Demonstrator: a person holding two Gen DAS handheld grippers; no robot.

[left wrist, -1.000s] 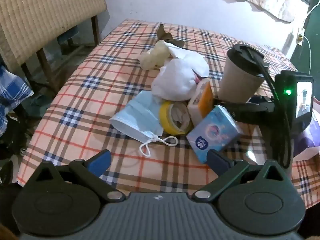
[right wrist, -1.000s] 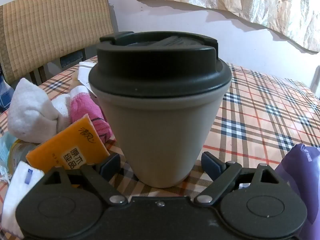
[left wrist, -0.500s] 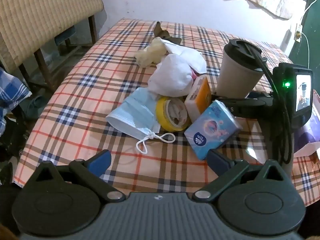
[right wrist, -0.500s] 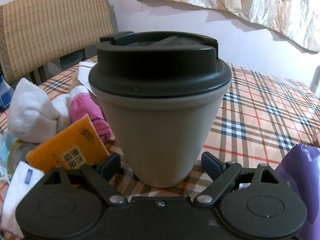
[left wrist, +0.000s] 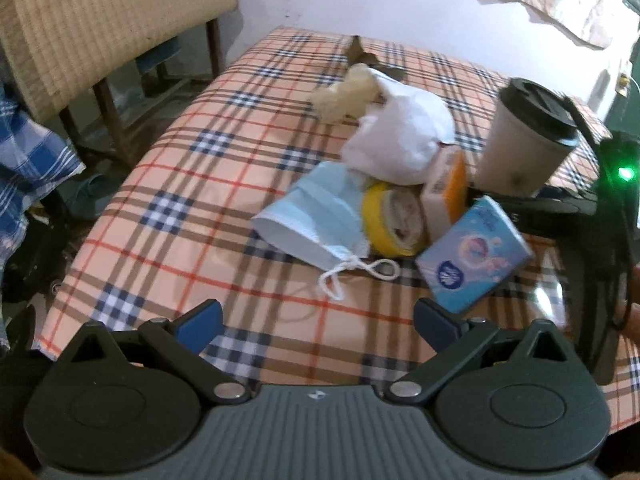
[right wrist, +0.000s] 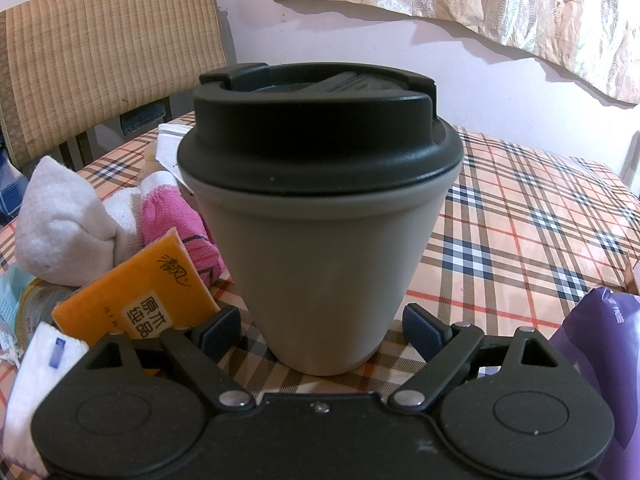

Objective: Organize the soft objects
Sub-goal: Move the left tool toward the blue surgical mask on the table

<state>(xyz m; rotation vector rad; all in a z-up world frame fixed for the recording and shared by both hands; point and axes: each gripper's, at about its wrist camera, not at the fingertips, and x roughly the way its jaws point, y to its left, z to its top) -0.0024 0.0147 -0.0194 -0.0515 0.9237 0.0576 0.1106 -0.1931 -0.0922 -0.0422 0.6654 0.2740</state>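
Observation:
A heap of soft things lies mid-table: a blue face mask, a white cloth bundle, a cream plush, a blue tissue pack and an orange tissue pack. A pink sock and a white sock show in the right wrist view. My left gripper hovers open above the table's near edge, short of the mask, holding nothing. My right gripper is open, its fingers on either side of the base of a grey cup with a black lid.
A yellow tape roll leans between mask and tissue packs. A purple packet lies at the right. A woven-back chair stands past the table's left side, with blue checked cloth beside it. The plaid tablecloth is bare at left.
My left gripper has drawn back and shifted left, so the heap sits further right and further away in its view. The right gripper and the cup have stayed put.

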